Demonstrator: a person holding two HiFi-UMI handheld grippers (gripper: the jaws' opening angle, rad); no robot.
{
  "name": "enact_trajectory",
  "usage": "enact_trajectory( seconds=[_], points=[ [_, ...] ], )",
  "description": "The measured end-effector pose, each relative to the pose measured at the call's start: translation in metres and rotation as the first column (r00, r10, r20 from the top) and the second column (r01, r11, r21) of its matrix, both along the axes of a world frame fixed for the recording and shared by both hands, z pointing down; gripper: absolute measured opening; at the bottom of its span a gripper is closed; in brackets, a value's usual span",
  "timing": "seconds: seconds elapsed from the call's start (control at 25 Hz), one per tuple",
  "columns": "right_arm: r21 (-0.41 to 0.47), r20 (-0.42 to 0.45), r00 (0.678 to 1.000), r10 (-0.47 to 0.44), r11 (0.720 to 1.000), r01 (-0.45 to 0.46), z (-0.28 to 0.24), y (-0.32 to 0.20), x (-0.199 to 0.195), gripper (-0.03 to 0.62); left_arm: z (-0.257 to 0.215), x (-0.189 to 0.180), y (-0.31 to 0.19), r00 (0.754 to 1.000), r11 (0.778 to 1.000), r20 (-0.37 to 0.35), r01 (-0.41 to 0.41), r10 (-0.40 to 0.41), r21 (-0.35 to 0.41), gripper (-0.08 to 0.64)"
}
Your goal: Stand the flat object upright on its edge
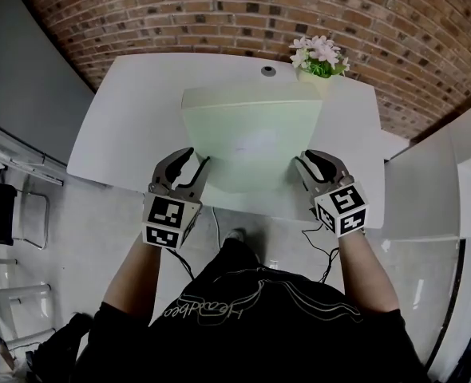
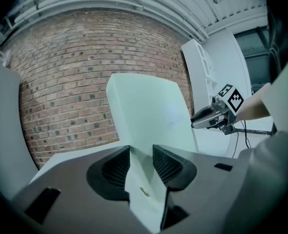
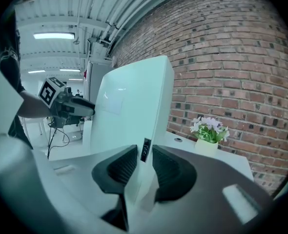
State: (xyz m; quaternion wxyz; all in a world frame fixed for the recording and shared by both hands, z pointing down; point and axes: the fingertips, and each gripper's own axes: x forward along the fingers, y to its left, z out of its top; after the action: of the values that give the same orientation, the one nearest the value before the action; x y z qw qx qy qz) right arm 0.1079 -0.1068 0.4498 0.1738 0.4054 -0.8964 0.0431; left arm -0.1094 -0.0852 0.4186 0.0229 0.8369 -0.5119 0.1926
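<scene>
White table [image 1: 132,126] — flower pot [image 1: 318,69], pale panel [image 1: 251,138] apparently resting edge-down.

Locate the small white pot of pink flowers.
In the head view the white flower pot sits back right on the white table, behind the pale green flat panel's corner.

Pale mint flat panel [image 1: 251,138] with rounded corners is standing roughly upright on its bottom edge, near the front of the white table [image 1: 116,134].

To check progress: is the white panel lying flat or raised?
Raised: the panel stands steeply, left gripper and right gripper clamping its side edges. Fully upright: cannot tell.
</scene>
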Motion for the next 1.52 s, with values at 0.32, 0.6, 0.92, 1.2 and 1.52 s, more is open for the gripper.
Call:
enact_trajectory(
  seconds=[0.32, 0.6, 0.92, 1.2, 1.52],
  points=[
    [0.039, -0.054, 0.999, 0.008, 0.999, -0.006, 0.015, 0.009, 0.008, 0.101, 0.011, 0.009, 0.014, 0.996, 0.998, 0.084, -0.04, 0.036, 0.05, 0.14],
    [0.035, -0.019, 1.0, 0.011, 0.999, -0.01, 0.022, 0.024, 0.011, 0.101, 0.017, 0.01, 0.032, 0.999, 0.998, 0.001, -0.038, 0.038, 0.041, 0.127],
    [0.038, -0.006, 1.0, -0.001, 0.999, 0.001, 0.026, 0.036, 0.016, 0.101, 0.023, 0.009, 0.048, 0.981, 0.992, -0.149, -0.127, 0.124, -0.014, 0.14],
    [0.042, 0.011, 1.0, 0.01, 0.999, -0.01, 0.026, 0.037, 0.015, 0.1, 0.021, 0.014, 0.031, 0.94, 0.959, -0.217, -0.278, 0.262, -0.047, 0.364],
    [0.037, 0.009, 1.0, 0.002, 0.999, -0.002, 0.03, 0.04, 0.013, 0.098, 0.035, 0.031, 0.024, 0.897, 0.905, -0.199, -0.418, 0.396, -0.084, 0.371]
  ],
)
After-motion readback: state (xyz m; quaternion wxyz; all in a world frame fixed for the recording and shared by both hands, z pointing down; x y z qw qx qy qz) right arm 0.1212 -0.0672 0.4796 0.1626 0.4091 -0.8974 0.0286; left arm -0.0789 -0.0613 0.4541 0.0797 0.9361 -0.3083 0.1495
